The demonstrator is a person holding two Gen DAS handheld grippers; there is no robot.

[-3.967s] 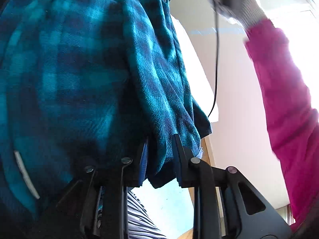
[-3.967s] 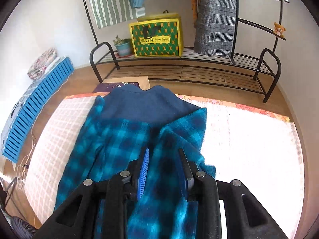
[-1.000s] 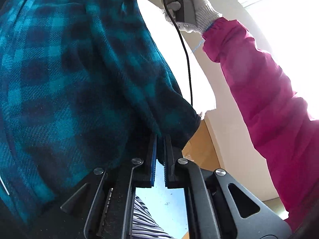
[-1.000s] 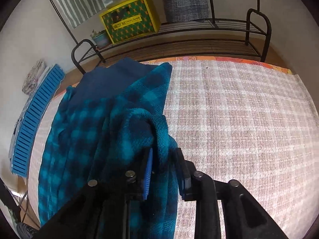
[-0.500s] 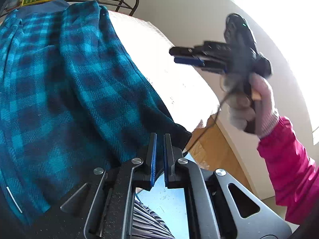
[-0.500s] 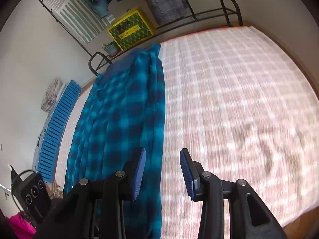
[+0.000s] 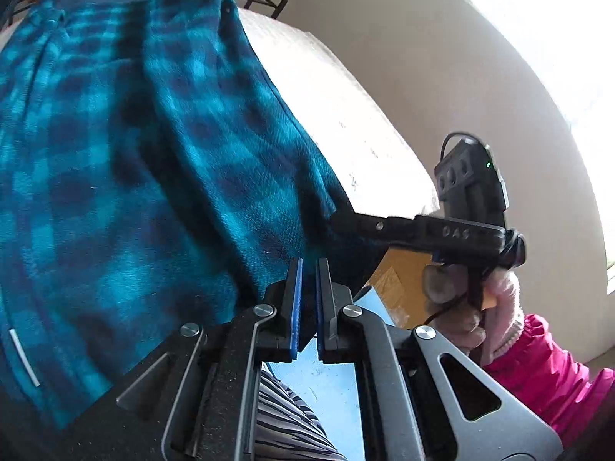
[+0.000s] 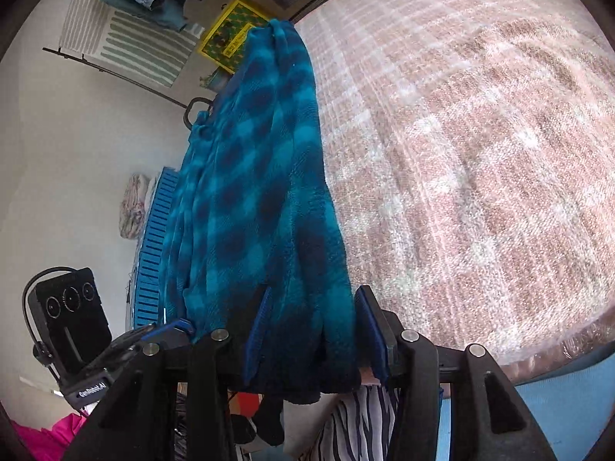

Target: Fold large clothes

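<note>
Daylight floods in from a window point(image 7: 569, 88) at the upper right of the left wrist view — blown out to white, and glaring on the bed cover point(image 7: 346, 107) beside it. The teal plaid garment point(image 7: 134, 146) is softly motion-blurred. Both fisheye views bend strongly at their dark corners — the right wrist view is evenly lit, its checked cover point(image 8: 480, 153) smeared.

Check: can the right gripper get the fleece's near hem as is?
Probably yes. The right gripper is opening with the fleece hem already between its pads, nothing covering it. The left gripper sits off to one side.
</note>
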